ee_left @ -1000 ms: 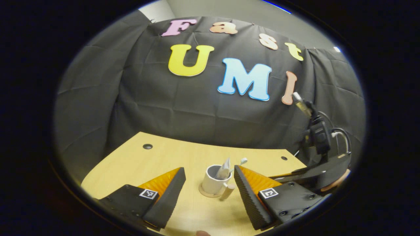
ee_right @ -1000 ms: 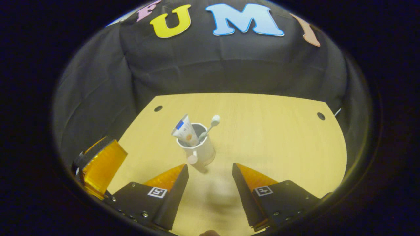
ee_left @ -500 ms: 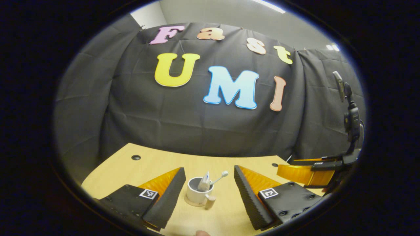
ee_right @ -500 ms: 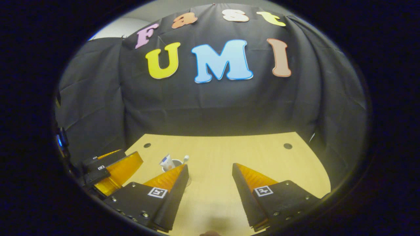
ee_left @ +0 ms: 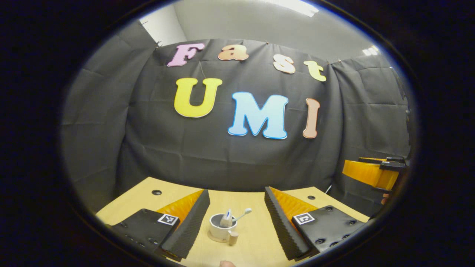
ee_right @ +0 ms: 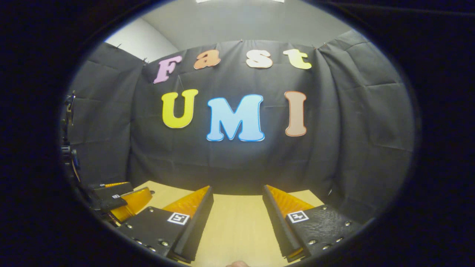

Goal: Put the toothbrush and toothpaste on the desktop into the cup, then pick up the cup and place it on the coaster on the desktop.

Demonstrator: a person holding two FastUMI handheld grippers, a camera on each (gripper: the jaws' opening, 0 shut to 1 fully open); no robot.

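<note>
In the left gripper view a white cup [ee_left: 221, 232] stands upright on a round tan coaster [ee_left: 214, 239] on the wooden desktop [ee_left: 256, 237]. A toothpaste tube [ee_left: 225, 219] and a toothbrush [ee_left: 243, 214] stick out of the cup. My left gripper [ee_left: 236, 218] is open, held back from the cup, which shows between its fingers. The right gripper [ee_left: 371, 173] hangs at the far right of that view. In the right gripper view my right gripper [ee_right: 237, 207] is open with nothing between its fingers, and the left gripper [ee_right: 122, 198] shows at the lower left.
The desktop [ee_right: 237, 222] has small round cable holes [ee_left: 156, 192] near its far corners. Black cloth walls close in behind and to both sides of the desk. A pale wall rises above the cloth.
Both grippers have drawn back and tilted up from the cup, which now looks smaller in the left gripper view and has dropped out of the right gripper view.
</note>
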